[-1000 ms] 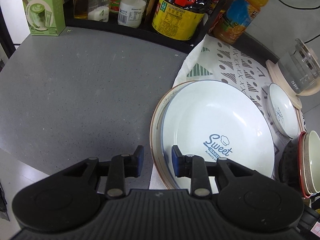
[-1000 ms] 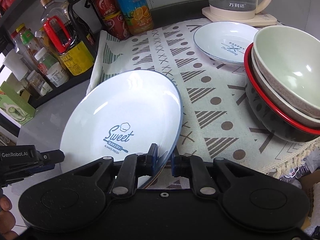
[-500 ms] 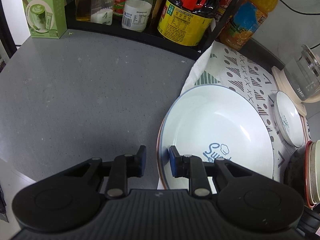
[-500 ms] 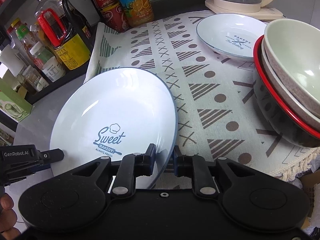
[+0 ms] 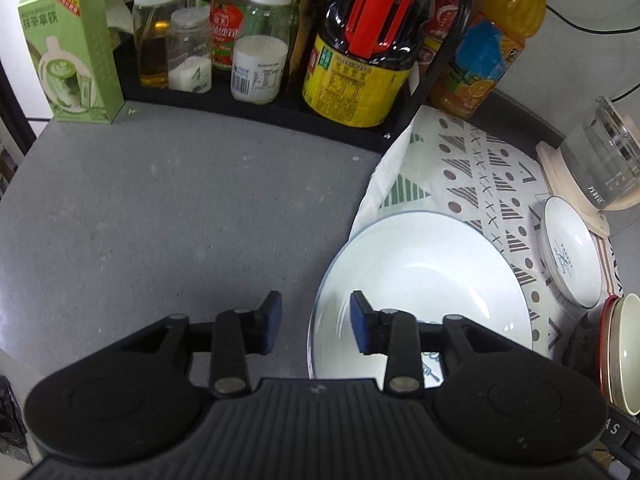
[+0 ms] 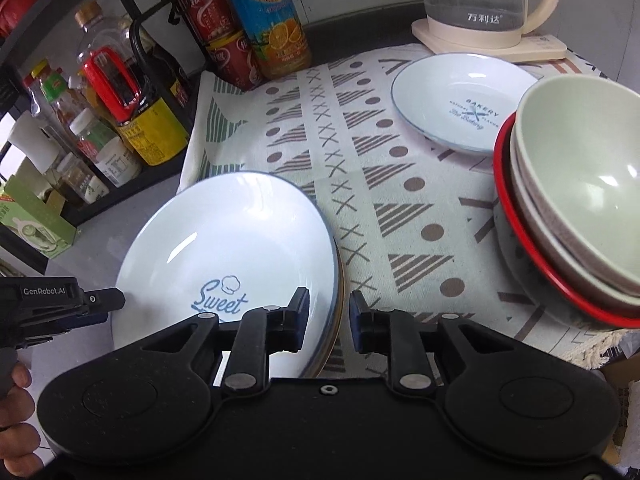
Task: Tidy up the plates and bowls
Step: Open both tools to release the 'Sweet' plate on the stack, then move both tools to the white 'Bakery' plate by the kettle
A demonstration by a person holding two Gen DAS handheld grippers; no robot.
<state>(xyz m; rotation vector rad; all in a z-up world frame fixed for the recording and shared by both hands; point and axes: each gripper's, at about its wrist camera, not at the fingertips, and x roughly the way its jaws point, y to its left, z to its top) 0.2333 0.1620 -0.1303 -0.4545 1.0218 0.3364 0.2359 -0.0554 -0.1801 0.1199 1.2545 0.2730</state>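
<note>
A large white plate (image 5: 420, 280) printed "Sweet" (image 6: 224, 240) lies on a brown-rimmed plate (image 6: 339, 312) at the patterned cloth's left edge. My left gripper (image 5: 316, 322) straddles its left rim. The jaws are opening and neither pad presses on the rim. One of its fingers (image 6: 106, 300) shows at the plate's left edge in the right wrist view. My right gripper (image 6: 329, 314) straddles the plate's right rim with its jaws opening, and a gap shows on both sides. A small white plate (image 6: 460, 104) and stacked bowls (image 6: 580, 200) sit further right.
A black rack (image 5: 256, 112) of bottles and jars lines the back, with a green carton (image 5: 68, 52) at its left. A glass kettle (image 6: 492, 4) stands at the back right. Bare grey counter (image 5: 160, 220) lies left of the patterned cloth (image 6: 400, 200).
The large plate has come down from a tilt to lie flat on the brown-rimmed plate. Both grippers' jaws have parted from its rim. The left gripper has drawn back a little.
</note>
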